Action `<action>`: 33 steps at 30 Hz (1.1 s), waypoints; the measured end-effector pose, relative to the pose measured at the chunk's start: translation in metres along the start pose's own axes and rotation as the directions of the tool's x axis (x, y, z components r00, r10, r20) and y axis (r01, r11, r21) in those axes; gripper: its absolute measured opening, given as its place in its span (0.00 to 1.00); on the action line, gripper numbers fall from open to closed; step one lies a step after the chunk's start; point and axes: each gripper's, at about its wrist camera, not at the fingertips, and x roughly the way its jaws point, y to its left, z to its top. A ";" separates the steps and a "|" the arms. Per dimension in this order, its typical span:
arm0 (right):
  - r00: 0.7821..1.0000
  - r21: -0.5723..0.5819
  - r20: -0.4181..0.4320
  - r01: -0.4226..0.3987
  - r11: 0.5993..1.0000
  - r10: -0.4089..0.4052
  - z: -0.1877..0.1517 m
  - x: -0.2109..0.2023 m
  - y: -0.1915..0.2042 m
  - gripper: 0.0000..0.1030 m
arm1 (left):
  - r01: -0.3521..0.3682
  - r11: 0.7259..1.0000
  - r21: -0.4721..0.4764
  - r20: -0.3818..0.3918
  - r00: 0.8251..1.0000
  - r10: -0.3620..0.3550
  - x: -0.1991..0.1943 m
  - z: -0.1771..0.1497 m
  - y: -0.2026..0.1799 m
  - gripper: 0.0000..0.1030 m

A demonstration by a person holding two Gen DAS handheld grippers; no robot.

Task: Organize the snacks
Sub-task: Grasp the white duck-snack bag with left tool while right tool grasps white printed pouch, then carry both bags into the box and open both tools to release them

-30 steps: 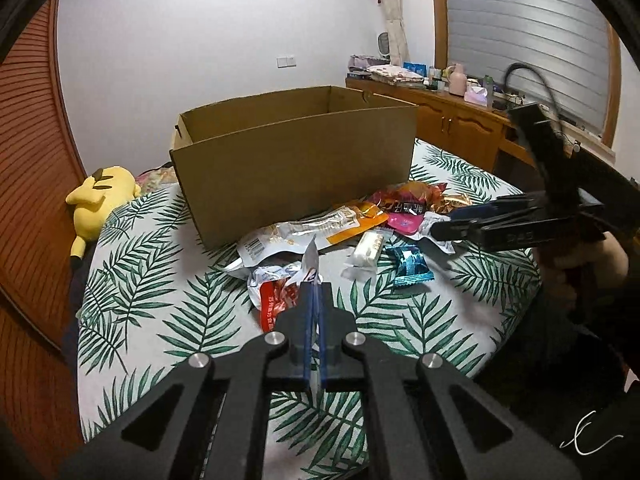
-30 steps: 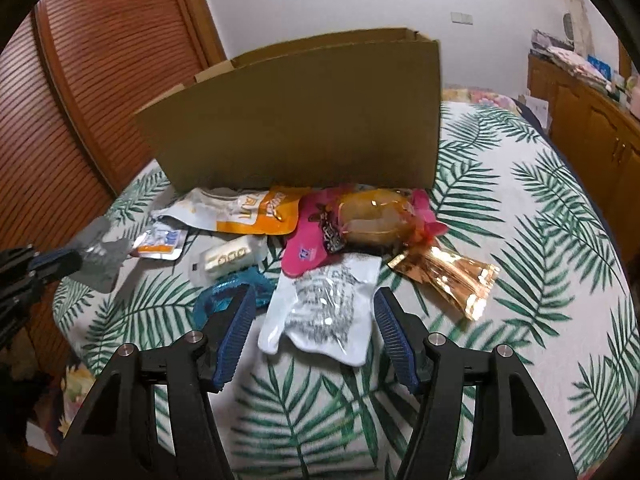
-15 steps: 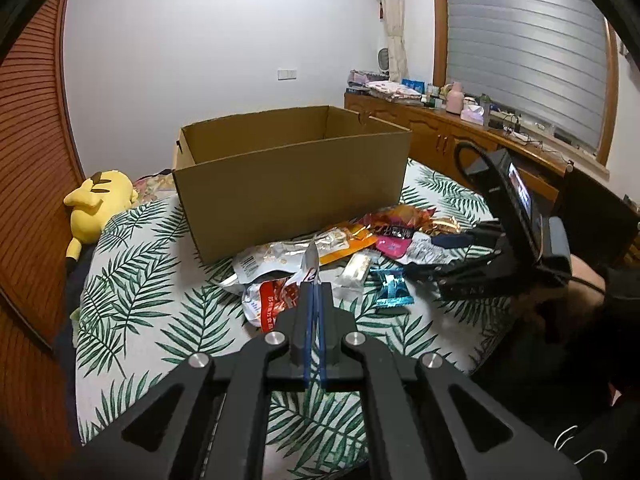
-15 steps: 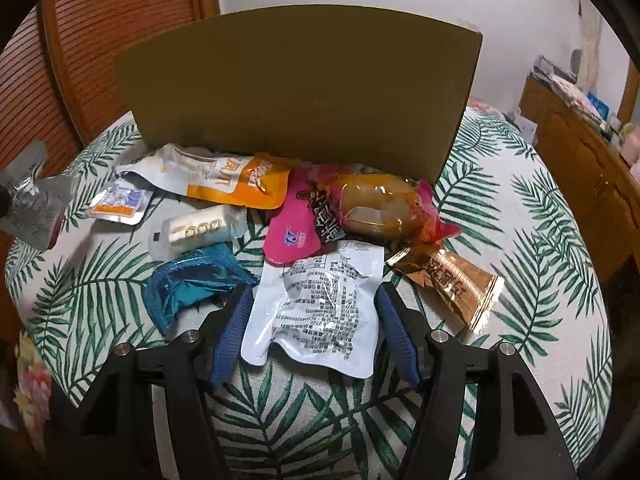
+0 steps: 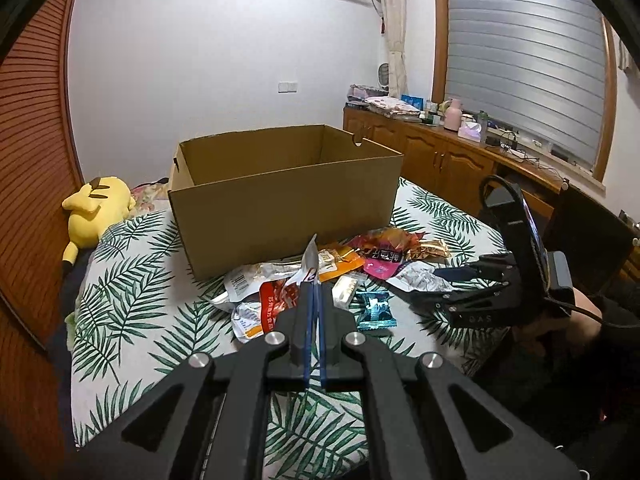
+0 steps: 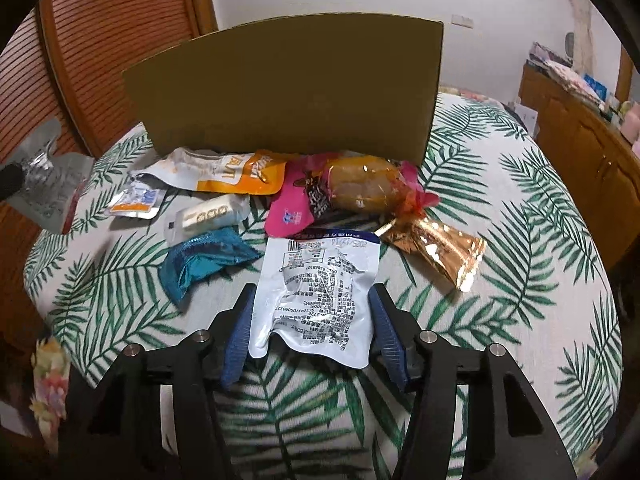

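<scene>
White wall (image 5: 208, 60) behind, with a small switch plate (image 5: 288, 87). Big window (image 5: 524, 64) with grey blinds on the right, above a long wooden cabinet (image 5: 436, 156) full of small stuff. Reddish slatted wood door (image 5: 32, 136) on the left, yellow plush toy (image 5: 94, 210) lying below it.

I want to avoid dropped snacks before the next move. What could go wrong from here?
1. The left hand-held gripper pinches only the edge of its silver packet, so the packet may slip on its way to the cardboard box.
2. The right hand-held gripper is open around the white packet. Closing may crumple the flat pouch rather than grip it.
3. The teal packet lies close by and could be pushed.
</scene>
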 end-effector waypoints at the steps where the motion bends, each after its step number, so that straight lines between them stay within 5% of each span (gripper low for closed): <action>1: 1.000 0.004 0.002 -0.003 1.000 0.003 -0.002 -0.002 0.000 0.55 | 0.000 1.000 0.001 0.001 1.000 0.000 -0.001 0.000 -0.001 0.00; 33: 0.975 -0.012 0.216 -0.055 0.998 0.056 0.016 -0.097 0.007 0.56 | -0.041 0.999 0.002 0.105 0.994 0.040 -0.015 0.051 -0.009 0.00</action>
